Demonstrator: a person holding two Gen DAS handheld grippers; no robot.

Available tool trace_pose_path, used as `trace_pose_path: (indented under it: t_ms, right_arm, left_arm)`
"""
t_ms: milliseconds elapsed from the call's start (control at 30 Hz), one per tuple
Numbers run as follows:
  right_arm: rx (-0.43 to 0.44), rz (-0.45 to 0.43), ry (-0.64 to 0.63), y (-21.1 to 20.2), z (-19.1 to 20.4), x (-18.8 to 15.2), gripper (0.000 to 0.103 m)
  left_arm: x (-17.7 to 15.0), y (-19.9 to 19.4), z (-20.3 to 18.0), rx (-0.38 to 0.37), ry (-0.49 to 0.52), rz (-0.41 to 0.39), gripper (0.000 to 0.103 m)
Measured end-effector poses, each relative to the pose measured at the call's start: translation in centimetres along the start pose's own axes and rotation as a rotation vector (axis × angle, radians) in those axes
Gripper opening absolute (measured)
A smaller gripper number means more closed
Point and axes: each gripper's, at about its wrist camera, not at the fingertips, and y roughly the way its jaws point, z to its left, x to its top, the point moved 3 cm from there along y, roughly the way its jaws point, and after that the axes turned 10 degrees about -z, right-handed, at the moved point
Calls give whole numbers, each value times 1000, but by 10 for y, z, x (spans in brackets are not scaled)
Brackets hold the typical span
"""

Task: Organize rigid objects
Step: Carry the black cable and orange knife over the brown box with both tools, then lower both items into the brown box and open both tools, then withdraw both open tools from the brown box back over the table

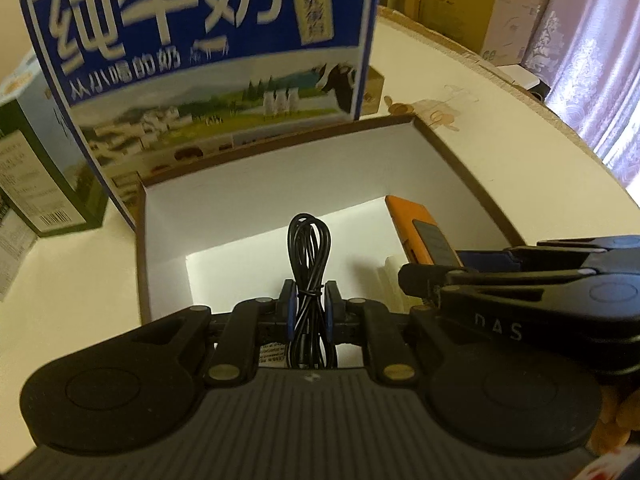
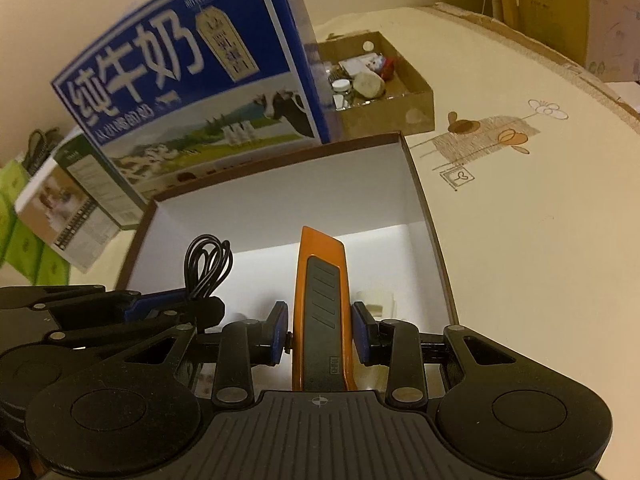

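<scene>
Over the white box (image 2: 424,216), my left tongs (image 1: 311,304) clench the cable (image 1: 310,248), right tongs (image 2: 320,320) clench the knife (image 2: 320,300); at nine o'clock, they could collide.

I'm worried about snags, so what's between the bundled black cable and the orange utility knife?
Nothing solid: in the right wrist view, only the open white interior of the box separates the bundled black cable from the orange utility knife.

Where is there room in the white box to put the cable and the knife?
The white box floor is bare at the far wall and left side. Near the right wall, pale things crowd it. The left tool holds the cable; the right tool holds the knife.
</scene>
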Motion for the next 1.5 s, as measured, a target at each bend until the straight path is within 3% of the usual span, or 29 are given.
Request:
trace_pose_path:
  t_ms: [167, 300, 400, 600, 1067, 1500]
  right_arm:
    - [-19, 2, -12, 12, -1, -1, 30]
    - [-21, -27, -18, 5, -1, 3, 31]
    - [-24, -50, -18, -9, -2, 2, 32]
    - [-7, -101, 23, -44, 0, -7, 57]
    - [-22, -187, 78, -118, 11, -29, 64]
    - [-54, -207, 159, -179, 34, -77, 69]
  left_arm:
    - [-7, 17, 6, -5, -25, 20, 13]
    - [-9, 14, 10, -2, -33, 14, 28]
    - [-9, 5, 10, -17, -13, -1, 33]
    - [-14, -25, 2, -38, 43, -49, 43]
    - [-27, -104, -12, -98, 83, -135, 58]
    - [-63, -191, -5, -124, 74, -213, 67]
